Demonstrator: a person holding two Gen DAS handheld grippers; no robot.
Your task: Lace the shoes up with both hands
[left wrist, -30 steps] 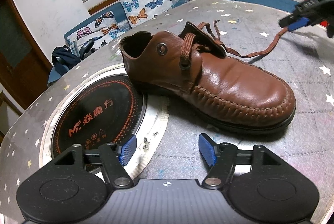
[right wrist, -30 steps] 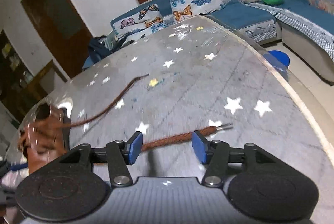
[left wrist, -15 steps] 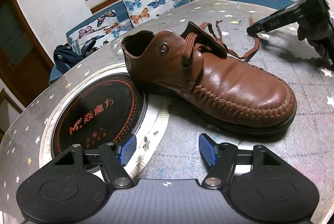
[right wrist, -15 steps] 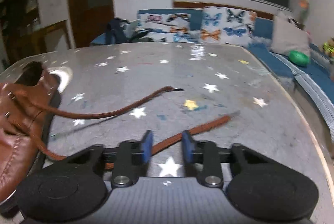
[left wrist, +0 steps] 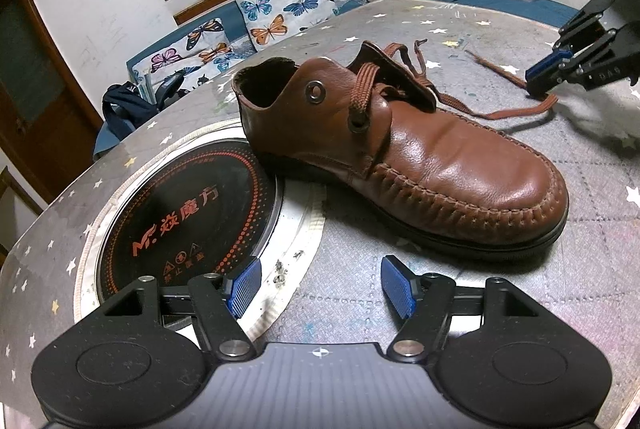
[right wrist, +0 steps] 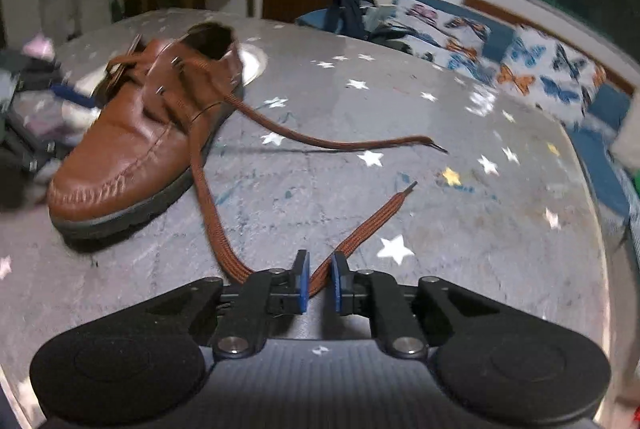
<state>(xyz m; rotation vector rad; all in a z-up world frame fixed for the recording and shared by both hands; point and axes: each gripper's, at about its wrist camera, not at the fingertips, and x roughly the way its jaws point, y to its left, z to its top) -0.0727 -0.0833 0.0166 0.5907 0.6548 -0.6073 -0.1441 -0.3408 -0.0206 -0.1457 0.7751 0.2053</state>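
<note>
A: Where's the shoe [left wrist: 400, 149]?

B: On the desk [left wrist: 480, 293], lying across in front of your left claw [left wrist: 320, 285], heel on the edge of a round black hob [left wrist: 180, 229] set into the top. The lace [right wrist: 216, 225] runs through the front eyelets only; the rear eyelet [left wrist: 315, 92] facing you is bare.

A: And my claws?

B: Left one stands wide with nothing between its pads, low and just short of the shoe. Your right claw [right wrist: 319, 283] is closing on one lace strand, well back from its tip [right wrist: 410, 186]. The pads are narrow, the strand between them; from the left view it looks pinched. The other end [right wrist: 436, 145] lies loose on the desk beyond.

A: So which step is this?

B: Picking up the free end to thread, I'd say. Next you'll likely need a hold nearer the tip so it stays stiff. Carry it to a bare eyelet, and let your left steady the flap or take the tip as it comes through.
</note>
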